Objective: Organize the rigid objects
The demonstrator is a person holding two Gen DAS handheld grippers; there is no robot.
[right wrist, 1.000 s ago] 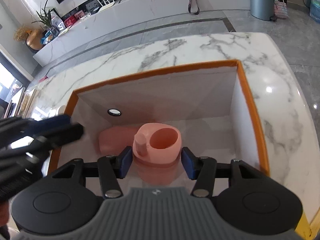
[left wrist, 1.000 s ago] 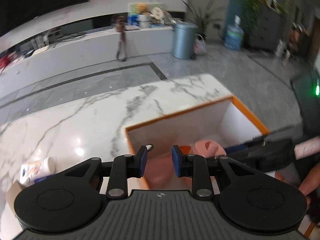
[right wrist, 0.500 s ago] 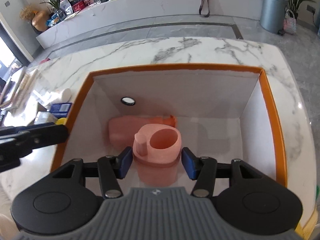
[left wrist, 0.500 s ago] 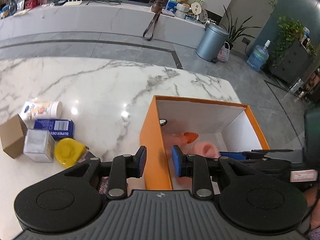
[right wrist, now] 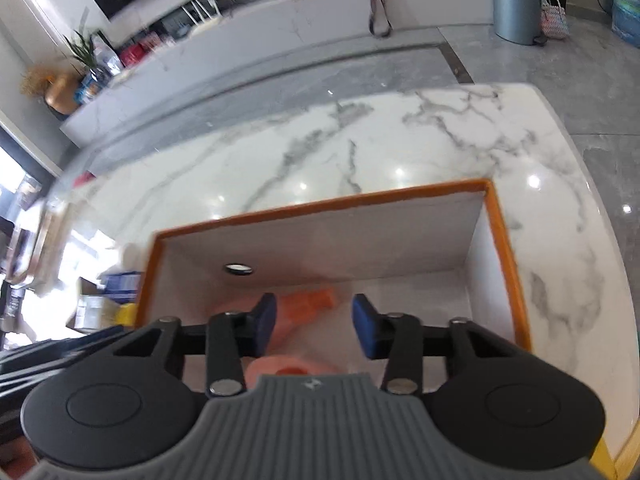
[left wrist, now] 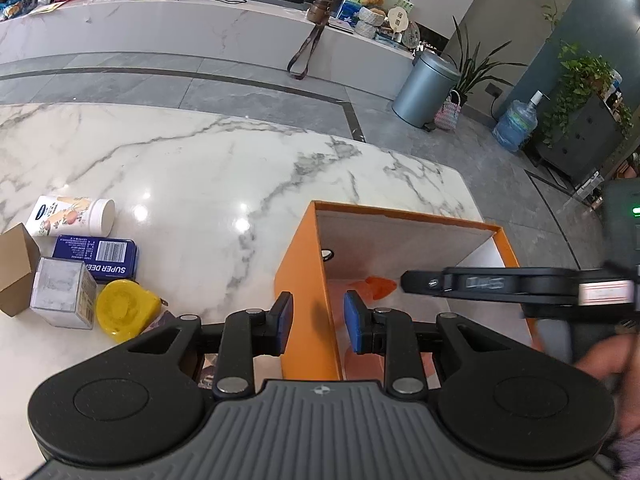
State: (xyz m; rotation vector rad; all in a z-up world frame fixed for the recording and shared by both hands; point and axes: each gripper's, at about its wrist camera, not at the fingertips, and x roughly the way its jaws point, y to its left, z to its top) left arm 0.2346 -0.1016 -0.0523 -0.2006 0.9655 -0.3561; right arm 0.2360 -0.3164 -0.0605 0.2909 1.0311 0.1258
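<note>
Orange box (right wrist: pixel 506 248), open-topped with white inner walls, stands on the marble table (left wrist: pixel 192 184) at lower centre of both views. Inside: a pink bottle with orange cap (right wrist: pixel 308 300) lying on the floor, and a pink cup (right wrist: pixel 280 368) nearest the camera, partly hidden. Right gripper (right wrist: pixel 314 326) hangs over the box interior, jaws closing with nothing between them. Left gripper (left wrist: pixel 318 322) straddles the box's left wall, jaws apart, pads clear of it. Awaiting sorting at left of the left view: white canister (left wrist: pixel 72 216), blue tin (left wrist: pixel 100 258), clear box (left wrist: pixel 62 298), yellow tape measure (left wrist: pixel 124 312), brown carton (left wrist: pixel 16 268).

- Left gripper (left wrist: pixel 318 322): black linkage arms, blue pads, silver pivot screws, ribbed grey body w/ small logo.
- Right gripper (right wrist: pixel 314 326): same build; white label on side.
</note>
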